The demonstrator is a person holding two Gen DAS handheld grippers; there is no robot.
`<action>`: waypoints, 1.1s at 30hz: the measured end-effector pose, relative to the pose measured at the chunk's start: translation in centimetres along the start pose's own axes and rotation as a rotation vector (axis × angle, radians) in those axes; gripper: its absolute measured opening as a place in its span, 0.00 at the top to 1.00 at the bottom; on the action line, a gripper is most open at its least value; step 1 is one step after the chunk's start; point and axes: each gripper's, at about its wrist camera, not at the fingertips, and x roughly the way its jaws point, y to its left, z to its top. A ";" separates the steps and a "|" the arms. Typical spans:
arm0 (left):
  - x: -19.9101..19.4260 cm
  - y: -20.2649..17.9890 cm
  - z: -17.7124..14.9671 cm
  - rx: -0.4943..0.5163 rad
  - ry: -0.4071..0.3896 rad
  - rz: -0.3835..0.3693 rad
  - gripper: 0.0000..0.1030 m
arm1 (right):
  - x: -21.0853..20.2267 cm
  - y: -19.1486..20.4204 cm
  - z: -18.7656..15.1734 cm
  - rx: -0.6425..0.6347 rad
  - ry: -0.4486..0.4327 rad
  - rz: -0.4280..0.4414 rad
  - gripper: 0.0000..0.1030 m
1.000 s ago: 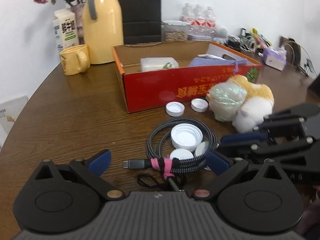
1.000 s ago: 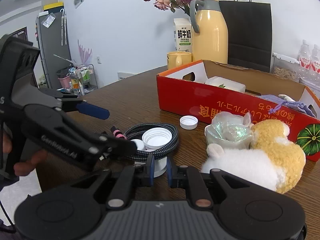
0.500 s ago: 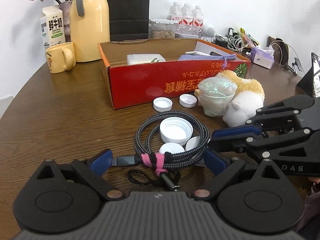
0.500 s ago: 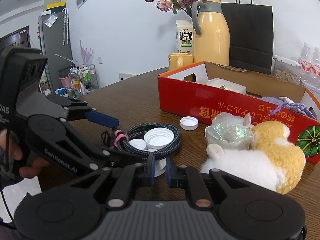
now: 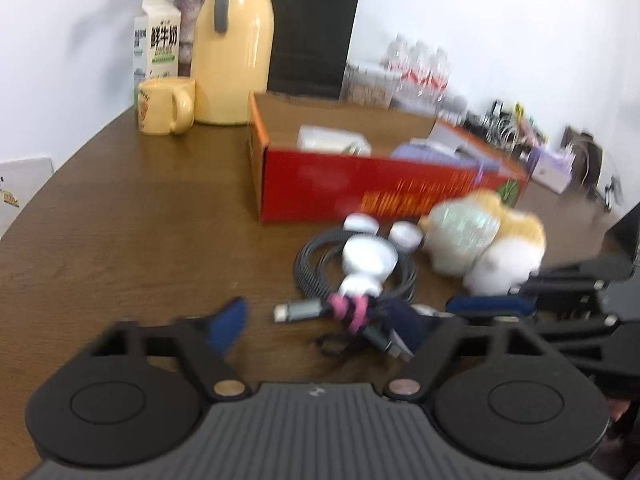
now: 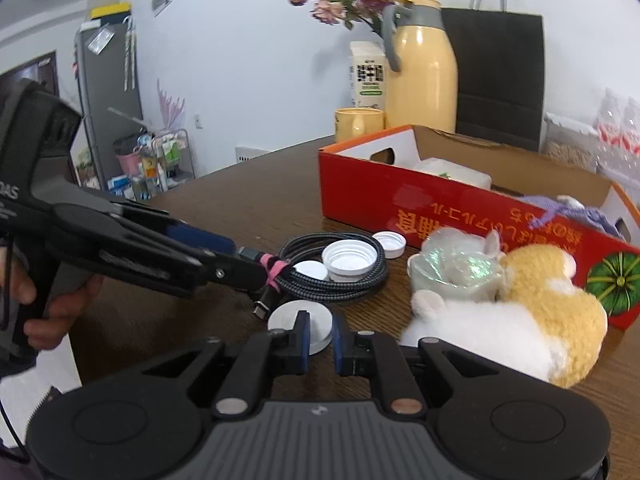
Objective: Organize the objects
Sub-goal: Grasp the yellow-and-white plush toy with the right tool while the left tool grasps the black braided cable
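A coiled braided cable (image 5: 316,264) with a pink tie (image 5: 352,312) lies on the brown table (image 5: 140,240), with white caps inside its ring. My left gripper (image 5: 316,314) straddles the cable's plug end, and its jaws are closing. The right pad meets the tied bundle, while the left pad stands apart from it. From the right wrist view, the left gripper (image 6: 240,260) reaches over the cable (image 6: 360,280). My right gripper (image 6: 320,334) is shut on the rim of a white cap (image 6: 288,316). A person's hand (image 6: 52,312) holds the left gripper.
A red cardboard box (image 6: 400,204) with a few items inside stands behind the cable. A white and orange plush toy (image 6: 540,316) and an iridescent wrapped bundle (image 6: 456,268) lie to its right. A yellow jug (image 5: 236,52), a mug (image 5: 164,106) and a milk carton (image 5: 160,44) stand at the back.
The left gripper's jaws have narrowed around the cable's plug end, and the gripper has rolled and pushed in. The cable end has shifted with it. The right gripper has kept still.
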 end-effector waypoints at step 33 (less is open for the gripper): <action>4.4 -5.1 2.9 0.054 0.036 0.132 0.14 | -5.9 -6.8 0.6 0.121 -0.150 -0.290 0.23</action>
